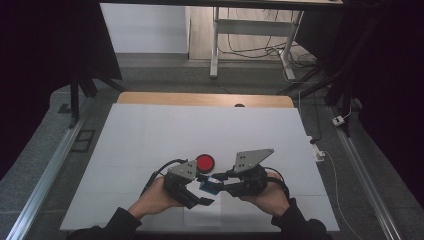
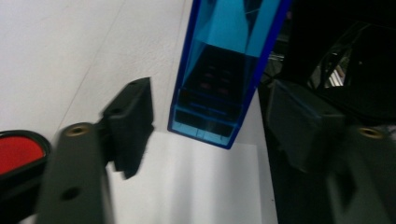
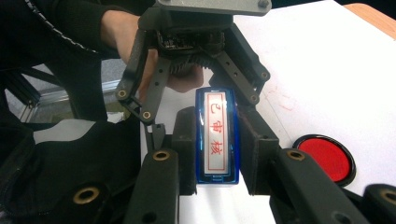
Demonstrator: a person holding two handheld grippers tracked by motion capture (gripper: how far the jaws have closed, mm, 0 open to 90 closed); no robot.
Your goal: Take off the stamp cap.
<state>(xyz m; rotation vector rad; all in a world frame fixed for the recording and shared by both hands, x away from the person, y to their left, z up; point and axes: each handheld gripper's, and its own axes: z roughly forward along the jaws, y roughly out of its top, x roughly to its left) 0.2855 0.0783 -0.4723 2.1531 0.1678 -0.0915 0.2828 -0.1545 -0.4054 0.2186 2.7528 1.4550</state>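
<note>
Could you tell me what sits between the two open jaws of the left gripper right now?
In the left gripper view, the end of the translucent blue rectangular stamp sits between them, touching neither jaw, above the white table sheet.

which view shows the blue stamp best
The right gripper view: the blue stamp sits centred and sharp between the jaws, its red-lettered label legible. The left gripper view shows one blurred end; the high view shows a tiny blue patch.

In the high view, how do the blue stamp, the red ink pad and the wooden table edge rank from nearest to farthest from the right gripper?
1. Blue stamp, between its fingers.
2. Red ink pad, just beyond, leftward.
3. Wooden table edge, far side.
</note>
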